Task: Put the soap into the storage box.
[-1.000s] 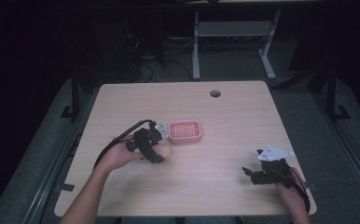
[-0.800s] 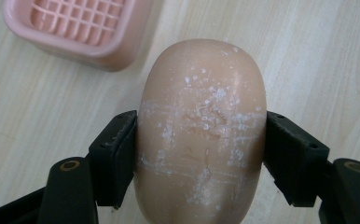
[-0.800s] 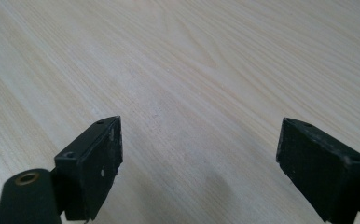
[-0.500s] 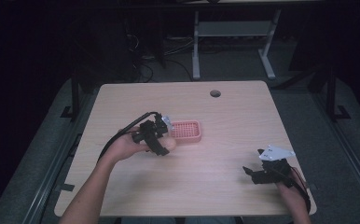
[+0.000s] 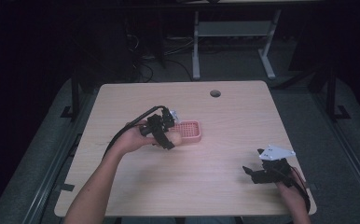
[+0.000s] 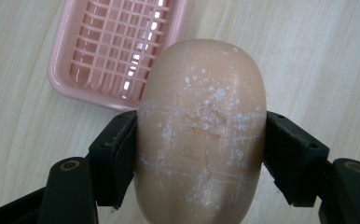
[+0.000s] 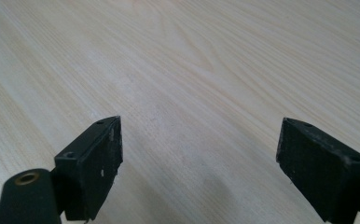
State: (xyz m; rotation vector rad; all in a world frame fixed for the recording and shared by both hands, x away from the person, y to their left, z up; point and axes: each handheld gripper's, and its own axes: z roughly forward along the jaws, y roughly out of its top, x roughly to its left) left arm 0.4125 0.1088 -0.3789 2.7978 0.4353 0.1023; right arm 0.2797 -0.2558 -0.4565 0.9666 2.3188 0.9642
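Observation:
My left gripper (image 5: 168, 138) (image 6: 200, 154) is shut on a peach oval soap bar (image 6: 200, 130) (image 5: 174, 138), flecked with white, held above the wood. A pink slotted soap tray (image 5: 189, 131) (image 6: 117, 51) lies just beyond the bar, to its upper left in the left gripper view. My right gripper (image 5: 252, 173) (image 7: 199, 163) rests low near the table's front right corner, jaws wide apart with bare wood between them.
The light wooden table (image 5: 215, 186) has a round cable hole (image 5: 215, 93) at its back edge. A black cable (image 5: 131, 127) trails from the left gripper. A white desk frame (image 5: 234, 32) stands on the dark floor behind.
My left gripper has carried the soap bar to the right and a little farther away, up to the pink tray's near edge. The right gripper has stayed put.

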